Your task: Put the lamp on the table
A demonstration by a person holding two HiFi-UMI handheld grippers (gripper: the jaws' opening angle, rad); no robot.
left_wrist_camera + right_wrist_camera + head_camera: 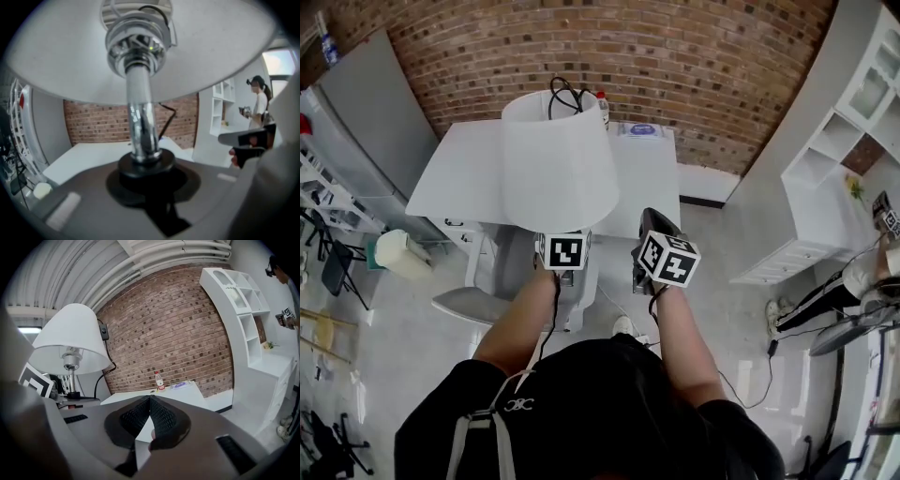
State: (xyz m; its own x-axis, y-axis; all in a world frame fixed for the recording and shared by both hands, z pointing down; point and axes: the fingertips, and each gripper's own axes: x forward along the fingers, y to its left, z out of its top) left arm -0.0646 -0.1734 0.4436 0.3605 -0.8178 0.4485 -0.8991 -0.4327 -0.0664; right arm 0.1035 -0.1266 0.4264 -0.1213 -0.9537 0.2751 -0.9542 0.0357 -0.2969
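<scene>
The lamp (pixel 558 164) has a wide white shade and a chrome stem (pixel 143 126) on a black collar. My left gripper (pixel 563 246) is shut on that stem just under the shade and holds the lamp upright over the near edge of the white table (pixel 459 173). In the left gripper view the stem rises straight from between the jaws of the left gripper (pixel 145 164). The lamp's black cord (pixel 565 94) loops out behind the shade. My right gripper (pixel 654 223) hovers to the right of the lamp, shut and empty. In the right gripper view the lamp (pixel 70 341) is at the left and the right gripper (pixel 150 401) meets at its tips.
A small bottle (pixel 603 105) and a flat purple-printed item (pixel 639 130) lie at the table's far edge by the brick wall. A white shelf unit (pixel 853 141) stands at the right, a grey cabinet (pixel 366 122) at the left. Another person (pixel 258 101) stands by the shelves.
</scene>
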